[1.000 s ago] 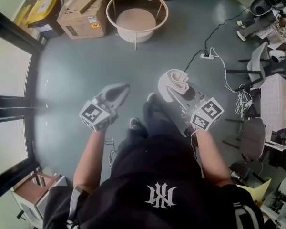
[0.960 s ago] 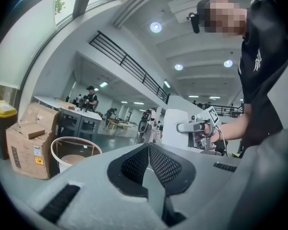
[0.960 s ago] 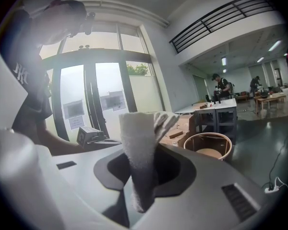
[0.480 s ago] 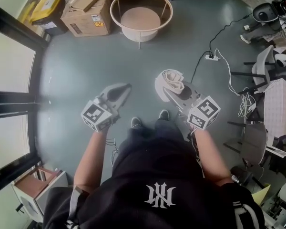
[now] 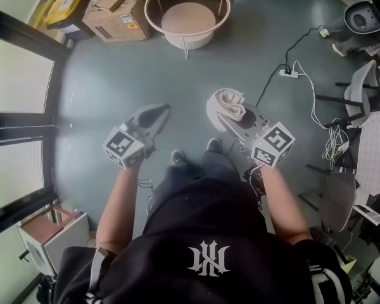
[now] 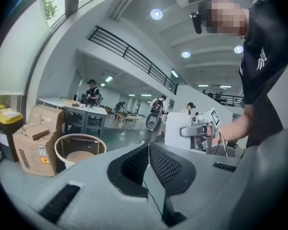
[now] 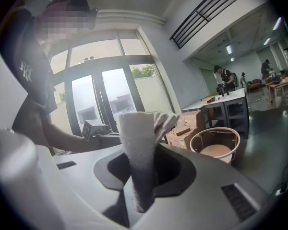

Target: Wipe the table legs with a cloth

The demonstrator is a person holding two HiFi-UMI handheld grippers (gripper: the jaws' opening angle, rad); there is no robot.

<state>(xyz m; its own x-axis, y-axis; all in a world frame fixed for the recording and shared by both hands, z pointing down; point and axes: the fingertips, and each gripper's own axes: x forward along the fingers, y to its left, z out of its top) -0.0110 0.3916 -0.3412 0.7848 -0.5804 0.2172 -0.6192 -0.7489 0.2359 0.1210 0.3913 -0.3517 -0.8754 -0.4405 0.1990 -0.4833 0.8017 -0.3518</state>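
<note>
A folded white cloth point(image 5: 230, 103) point(image 7: 140, 150) sticks up out of my right gripper point(image 5: 223, 114), whose jaws are shut on it. My left gripper point(image 5: 153, 115) point(image 6: 148, 163) is shut with nothing between its jaws. Both are held above the grey floor in front of the person. A small round table point(image 5: 187, 11) with a pale rim, a lower shelf and thin white legs stands ahead on the floor; it also shows in the left gripper view as the round table point(image 6: 79, 150) and in the right gripper view as the round table point(image 7: 215, 145).
Cardboard boxes point(image 5: 117, 8) and a yellow-lidded bin point(image 5: 63, 8) stand left of the round table. Glass doors point(image 5: 16, 106) run along the left. A power strip with cables point(image 5: 291, 73), chairs point(image 5: 367, 87) and desks sit to the right. People stand at far tables point(image 6: 81, 110).
The person has stepped forward a little, so the round table and boxes sit nearer the top edge. Both grippers keep their pose, the right still holding the cloth.
</note>
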